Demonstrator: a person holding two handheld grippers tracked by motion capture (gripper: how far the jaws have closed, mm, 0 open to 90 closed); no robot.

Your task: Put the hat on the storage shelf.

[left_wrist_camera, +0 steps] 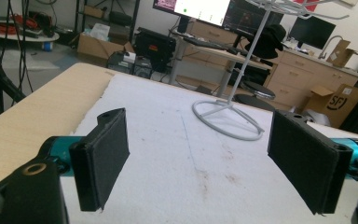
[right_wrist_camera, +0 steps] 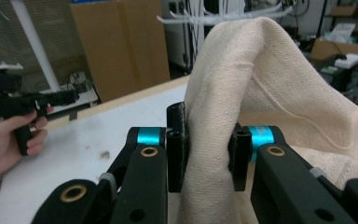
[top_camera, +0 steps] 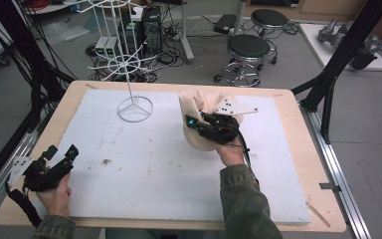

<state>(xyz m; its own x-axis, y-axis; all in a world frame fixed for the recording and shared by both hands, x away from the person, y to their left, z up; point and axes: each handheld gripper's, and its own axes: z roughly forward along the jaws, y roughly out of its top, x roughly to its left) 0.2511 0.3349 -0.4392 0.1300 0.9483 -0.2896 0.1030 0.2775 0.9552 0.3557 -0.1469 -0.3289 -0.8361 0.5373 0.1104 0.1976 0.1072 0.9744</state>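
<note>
Table [top_camera: 298, 164] – pale wood rim, topped by a white, lightly stained foam sheet [top_camera: 154, 169]; white wire rack [top_camera: 134, 107], thin rods on a ring base, near the far edge, left of centre; cream cloth [top_camera: 195, 107], coarse woven canvas, lifted off the sheet right of centre – judged light, limp, non-slip, best pinched at a fold; right gripper [right_wrist_camera: 208, 154], jaws clamped narrow on a cloth fold; left gripper [left_wrist_camera: 205, 163], jaws wide, holding nothing, at the near left corner
</note>
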